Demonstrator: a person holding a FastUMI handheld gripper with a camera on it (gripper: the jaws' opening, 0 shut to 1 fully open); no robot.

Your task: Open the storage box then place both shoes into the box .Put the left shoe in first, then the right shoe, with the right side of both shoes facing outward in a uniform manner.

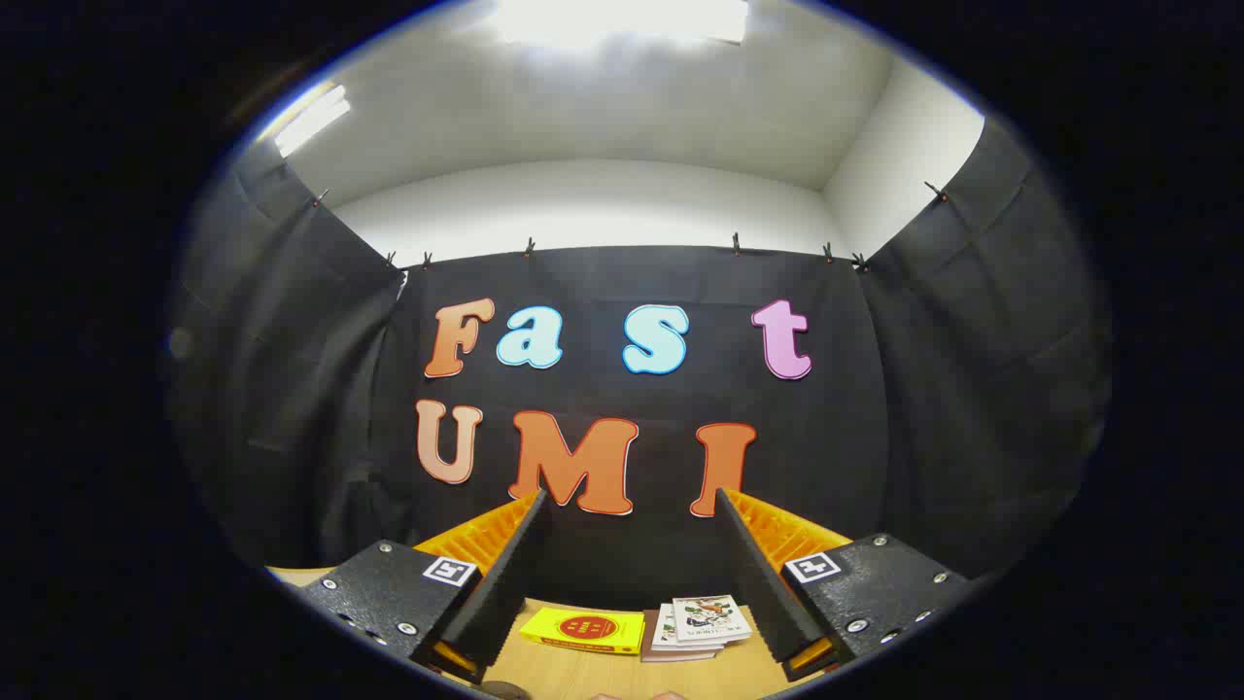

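yellow book (583, 630) flat on wooden table (603, 676) | stack of white booklets (698, 622) just beside it

Camera rides low above the table (603, 671), facing the booth wall (632, 292).

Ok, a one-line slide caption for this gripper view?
Open gripper held level above the wooden table, a yellow book and stacked booklets between its fingers.

Black cloth walls (622, 292) clipped along the top, white wall and ceiling (603, 107) above. Ceiling lights (622, 17) on. Wooden tabletop (603, 671) below.
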